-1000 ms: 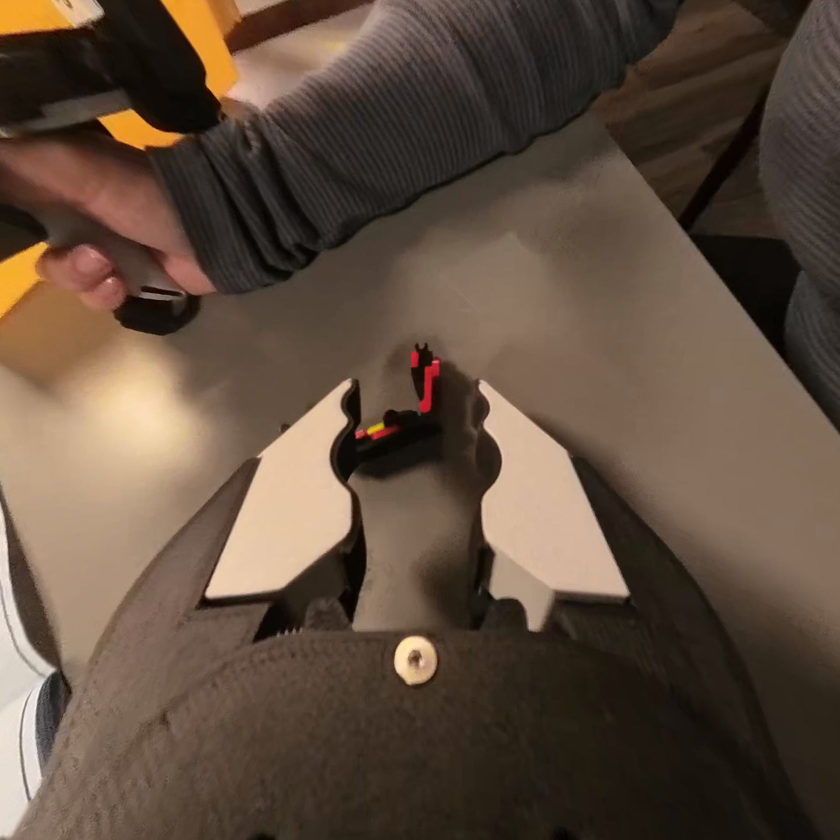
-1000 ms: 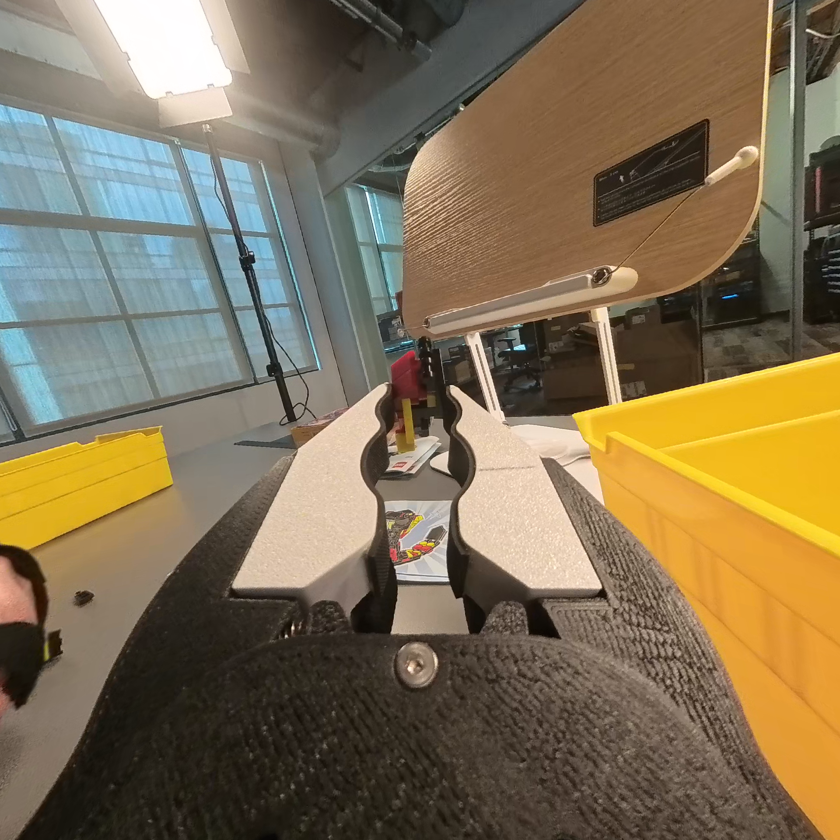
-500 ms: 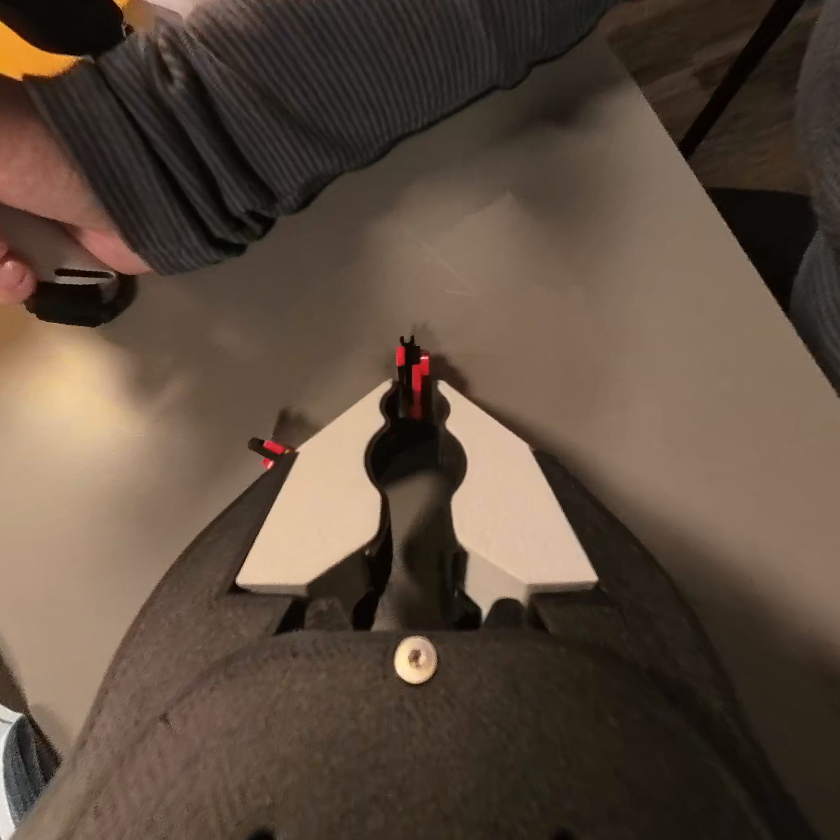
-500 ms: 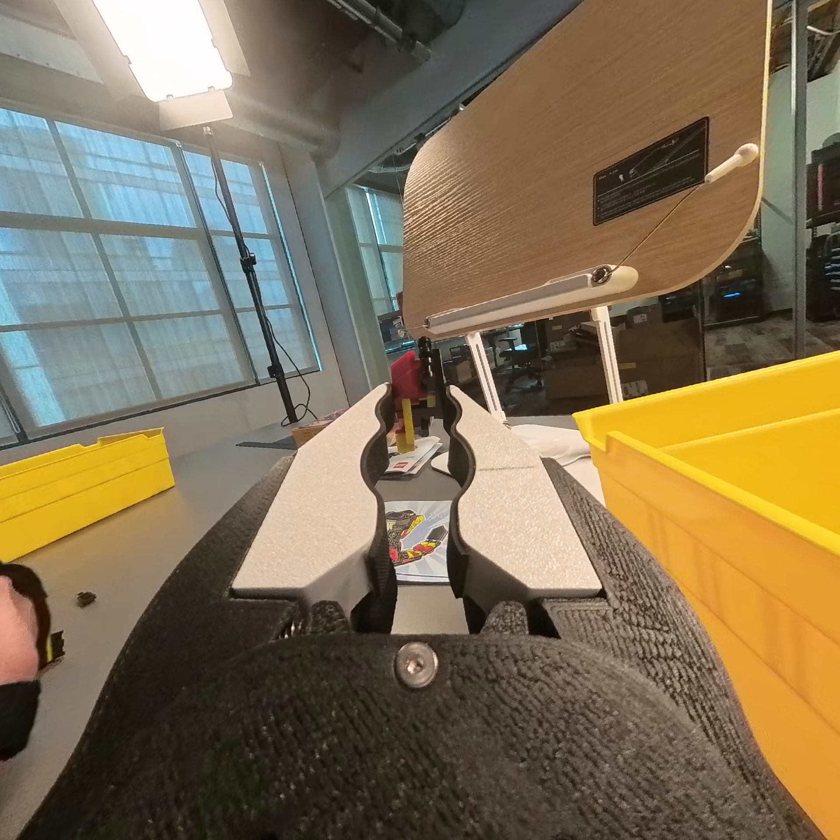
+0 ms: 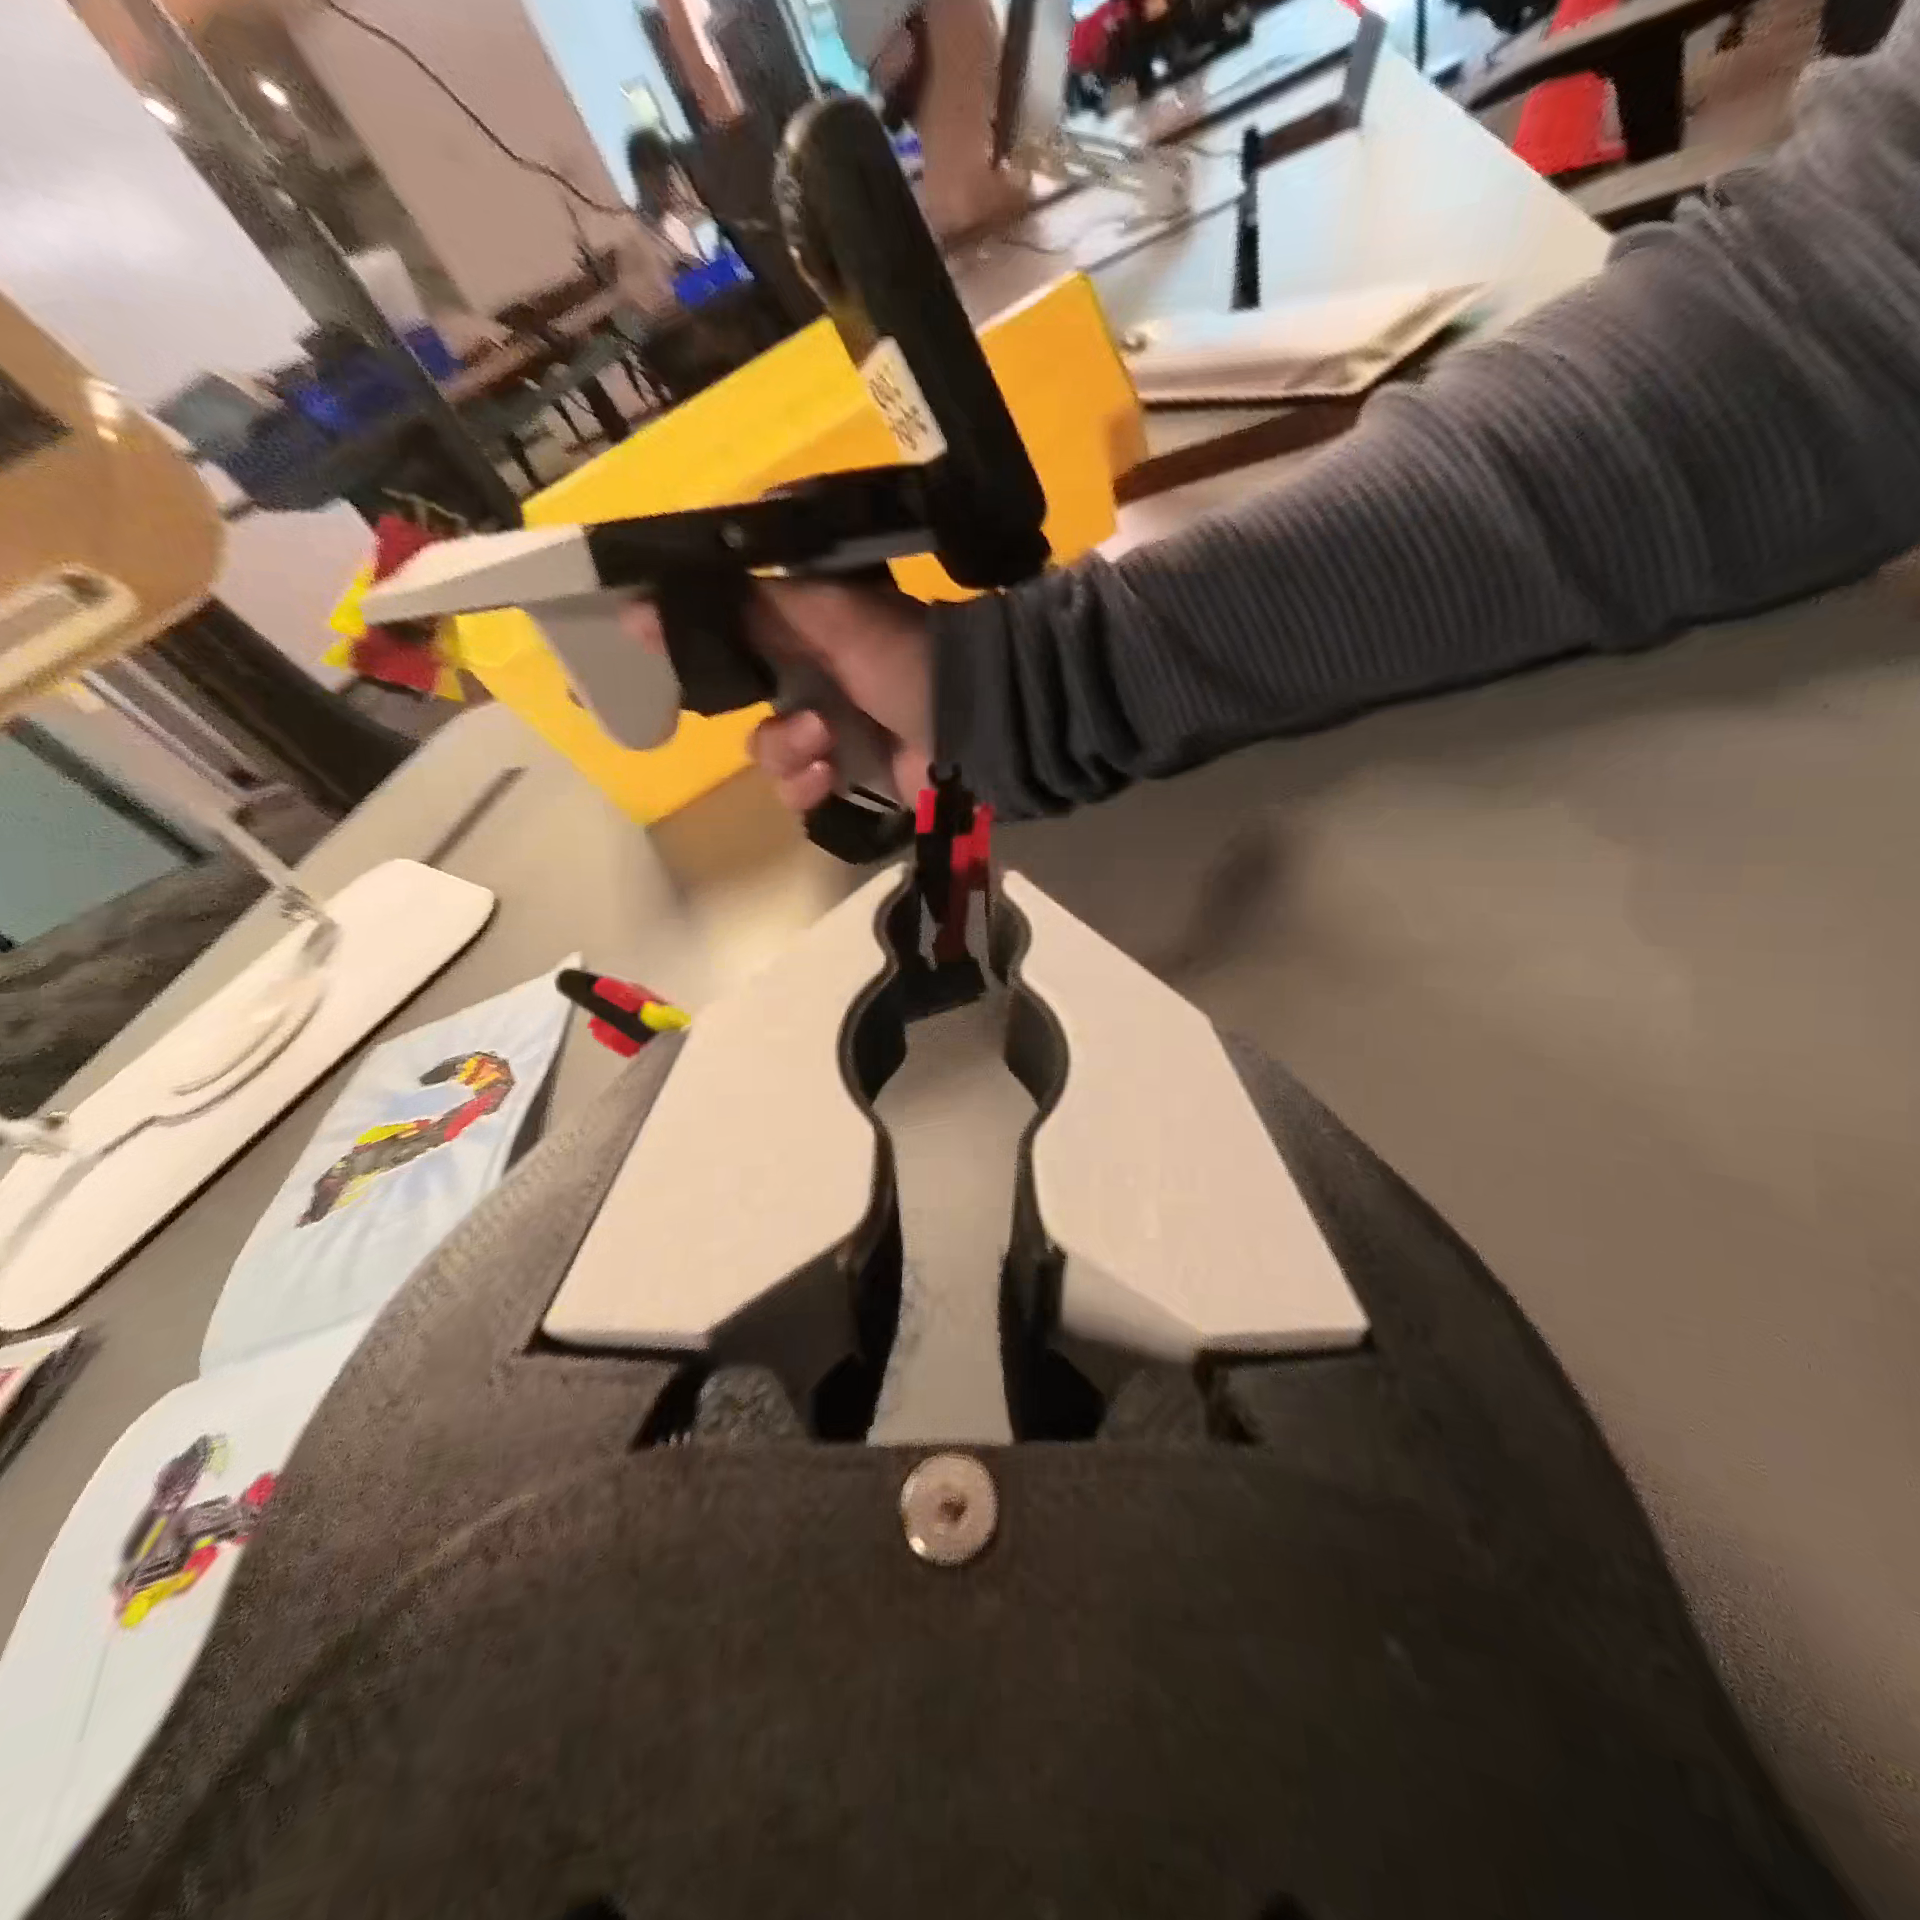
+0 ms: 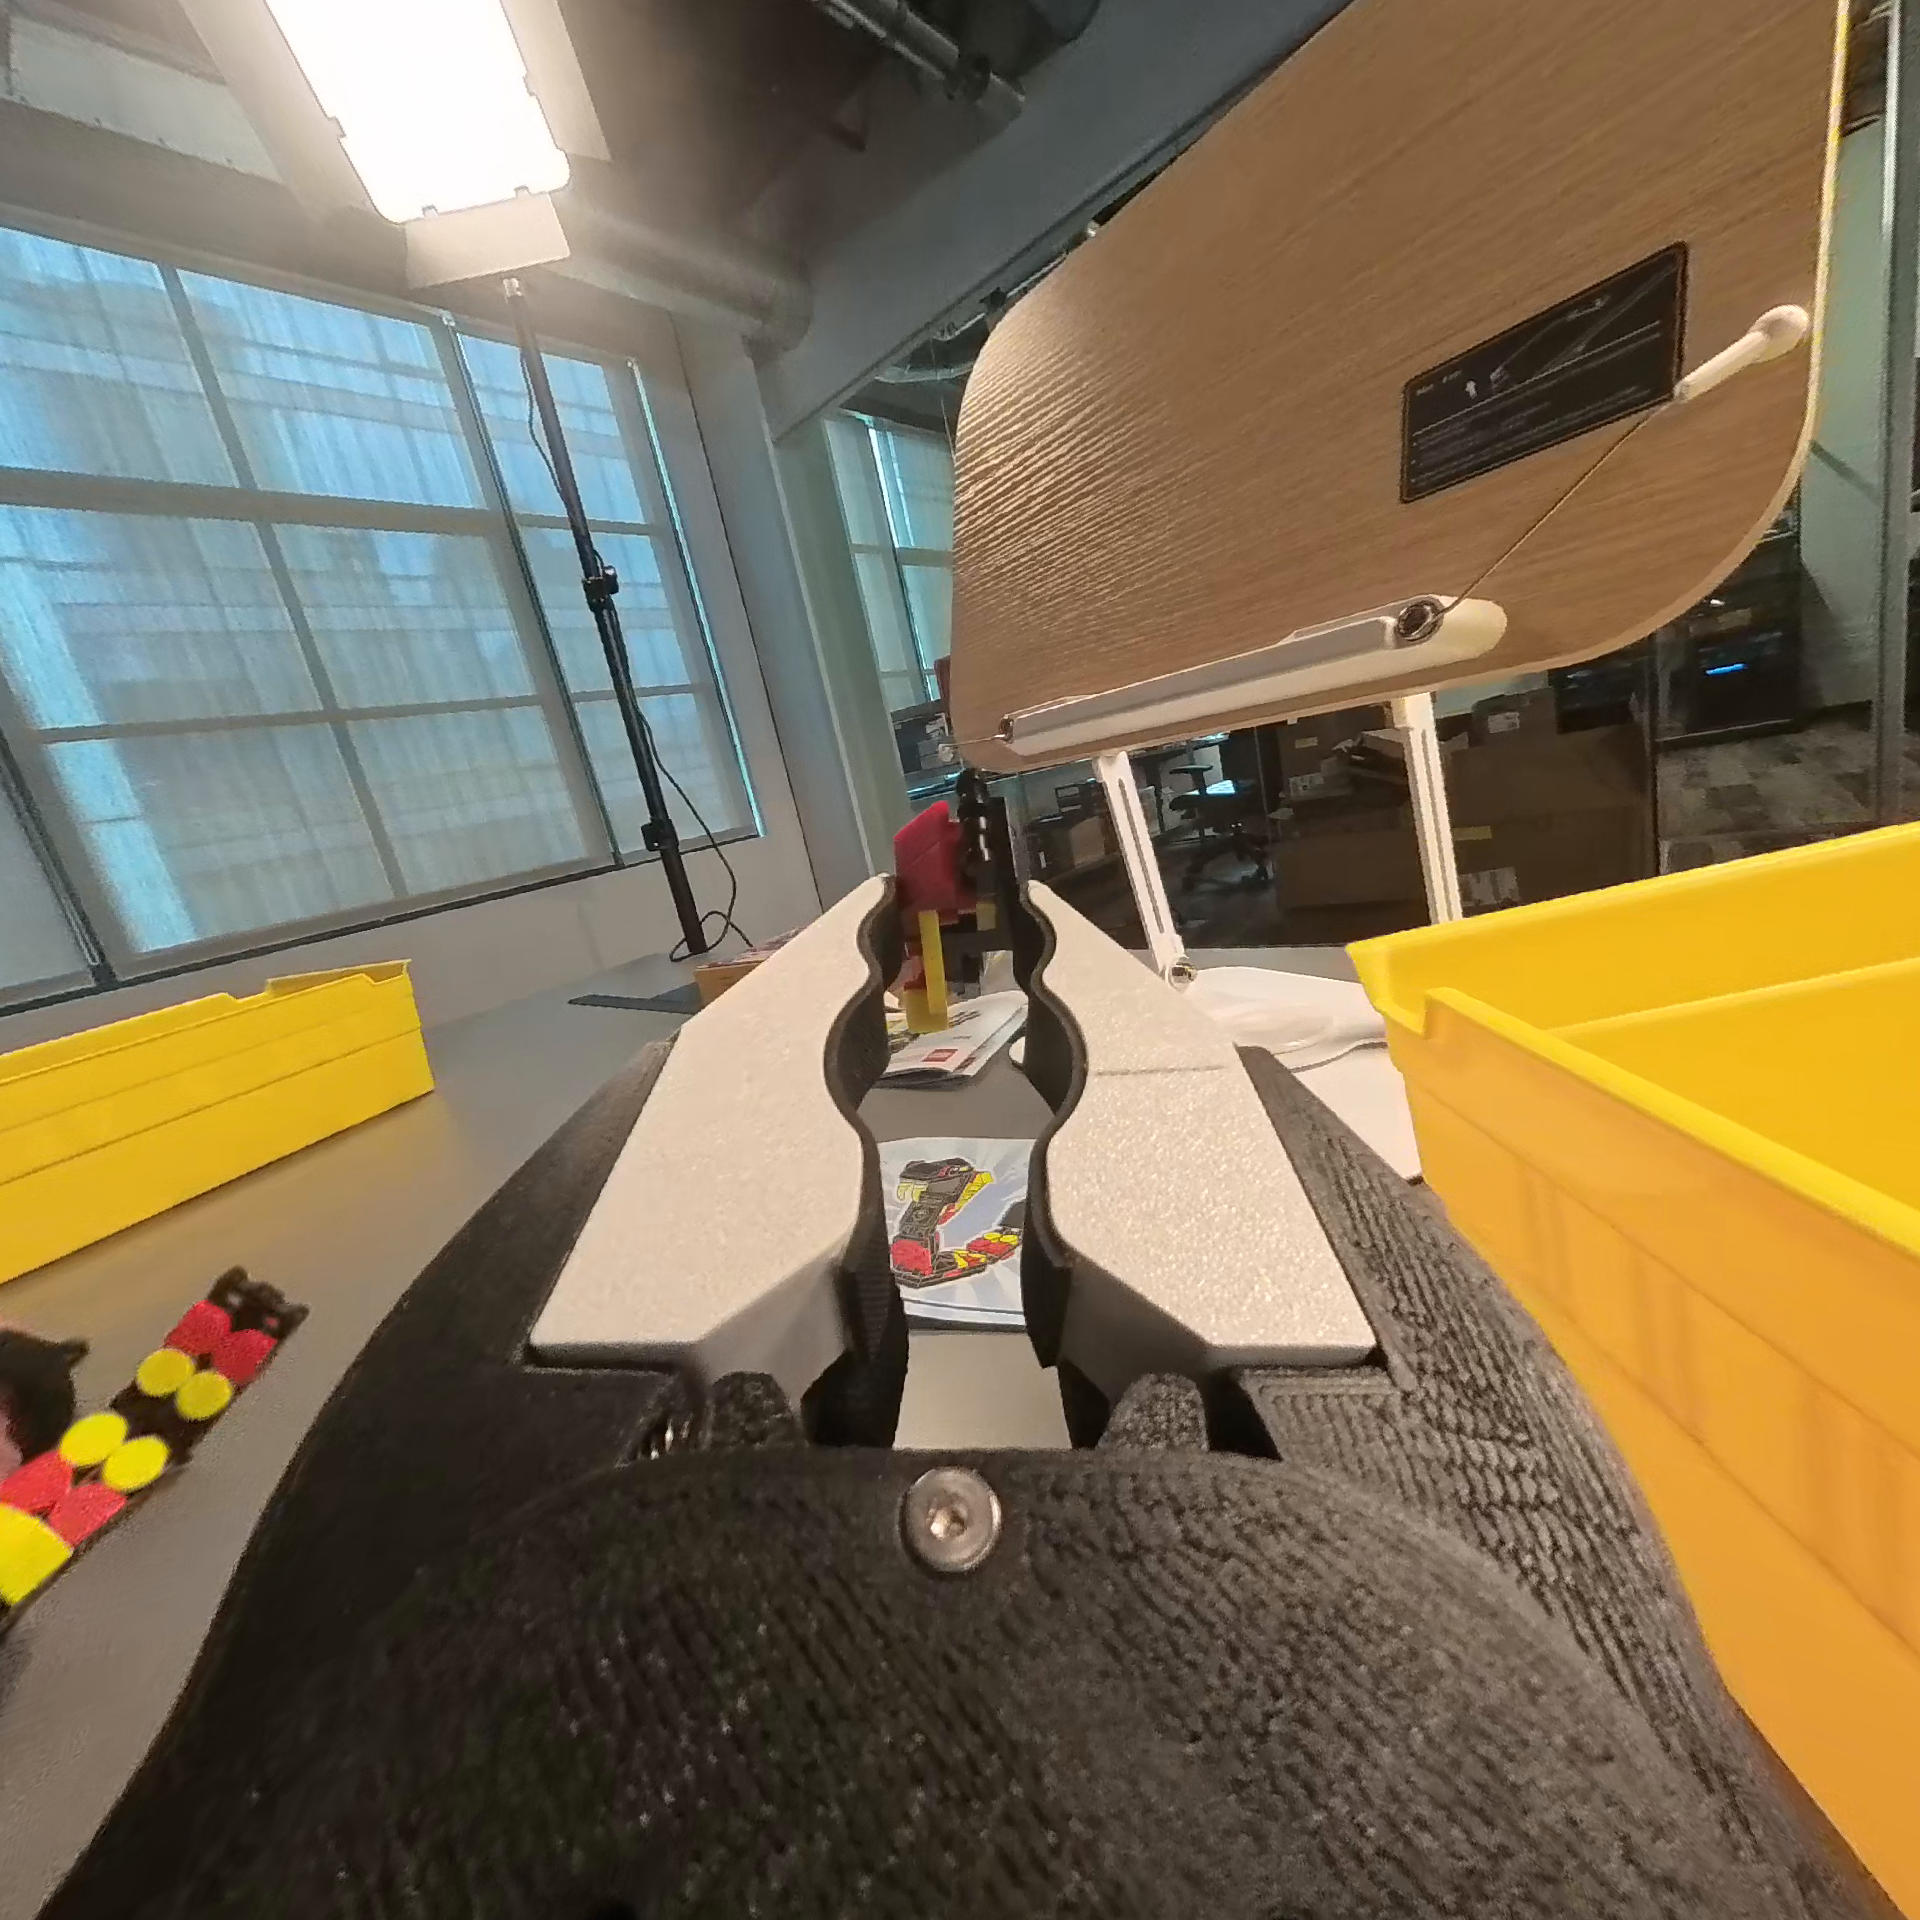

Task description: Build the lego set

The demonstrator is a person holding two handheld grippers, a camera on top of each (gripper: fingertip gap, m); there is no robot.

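Observation:
My left gripper [image 5: 951, 888] is shut on a thin black and red lego piece [image 5: 951, 862] that stands up between the fingertips, held above the grey table [image 5: 1558, 935]. My right gripper [image 6: 956, 904] is shut on a red, yellow and black lego assembly [image 6: 935, 883]. That gripper also shows in the left wrist view [image 5: 384, 608], held by a hand, with the assembly [image 5: 400, 623] at its tips. A black strip with red and yellow round tiles [image 6: 156, 1423] shows at the lower left of the right wrist view. A small red, yellow and black piece [image 5: 623, 1013] lies on the table.
A deep yellow bin [image 6: 1662, 1195] stands close on the right and also shows in the left wrist view [image 5: 790, 499]. Flat yellow trays [image 6: 208, 1070] lie at the left. A tilted wooden board on a white stand [image 6: 1351, 416] rises ahead. Instruction sheets [image 5: 416, 1132] lie below. A grey sleeve [image 5: 1455, 499] crosses the table. One gripper's finger ends stand about 20 cm off the other's.
My left gripper closed on the black and red piece, then lifted and tipped up from facing the table to looking across it. The tiled strip came into the right wrist view. My right gripper barely moved.

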